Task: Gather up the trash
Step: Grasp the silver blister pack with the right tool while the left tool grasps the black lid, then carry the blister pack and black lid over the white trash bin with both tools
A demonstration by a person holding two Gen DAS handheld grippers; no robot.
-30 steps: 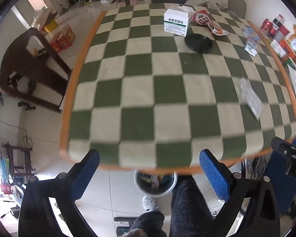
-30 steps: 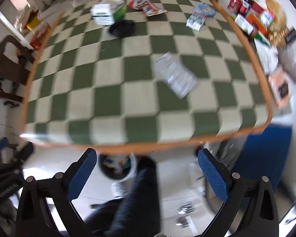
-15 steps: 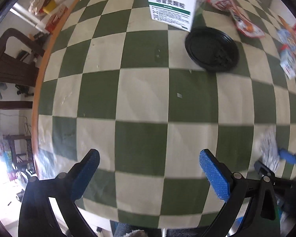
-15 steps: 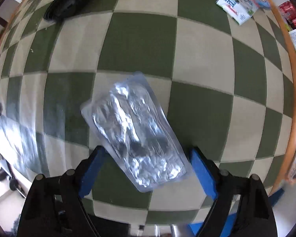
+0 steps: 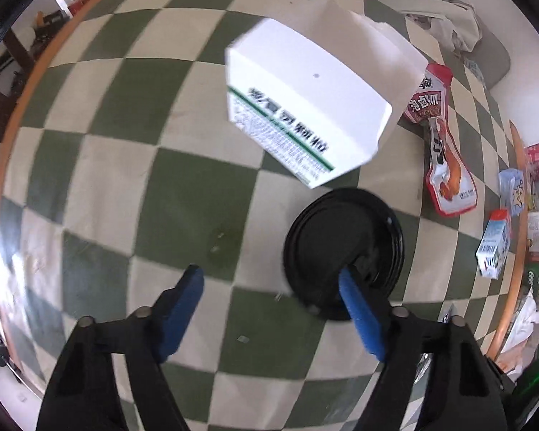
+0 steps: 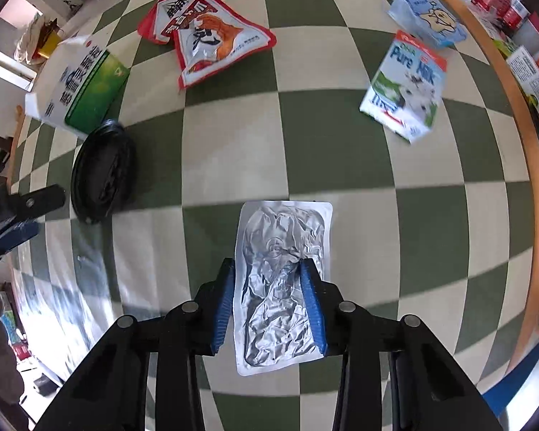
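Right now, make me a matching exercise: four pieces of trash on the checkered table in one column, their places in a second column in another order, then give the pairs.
Things
1. crinkled silver foil blister pack
2. round black plastic lid
3. red printed snack pouch
4. white and green milk carton

Places
A. under one blue pad of the left gripper
B. near the orange table rim
C. between the closing right gripper pads
D. far side, beside the white medicine box

Pairs: 1-C, 2-A, 3-D, 4-B
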